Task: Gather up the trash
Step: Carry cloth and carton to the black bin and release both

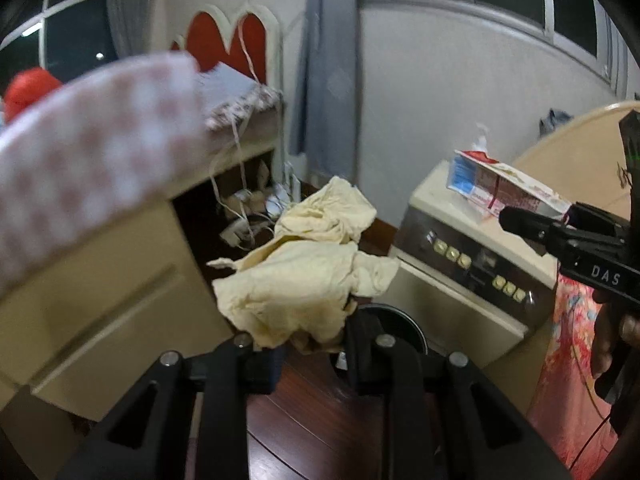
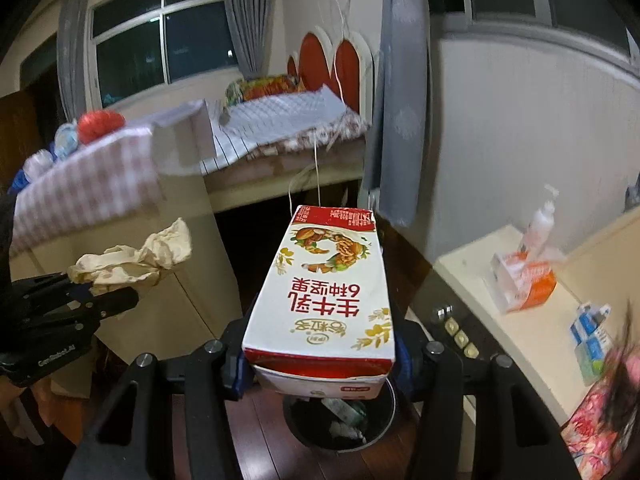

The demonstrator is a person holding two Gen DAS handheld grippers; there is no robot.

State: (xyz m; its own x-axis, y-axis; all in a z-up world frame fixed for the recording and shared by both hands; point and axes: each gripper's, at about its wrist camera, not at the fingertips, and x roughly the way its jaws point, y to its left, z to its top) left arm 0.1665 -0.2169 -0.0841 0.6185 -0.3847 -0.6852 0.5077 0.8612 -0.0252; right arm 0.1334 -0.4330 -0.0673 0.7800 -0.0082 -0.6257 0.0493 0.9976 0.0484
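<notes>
My left gripper is shut on a crumpled cream-yellow paper wad, which sticks out forward from its jaws; the same paper wad shows at the left of the right wrist view. My right gripper is shut on a red-and-white milk carton, held lengthwise between the blue pads. That milk carton also shows at the right of the left wrist view. A round black trash bin with some litter inside stands on the floor just below the carton; its rim peeks out behind the paper.
A cream cabinet under a pink checked cloth stands at the left. A cream appliance with buttons stands at the right, with a tissue pack and a pump bottle on top. The floor is dark wood.
</notes>
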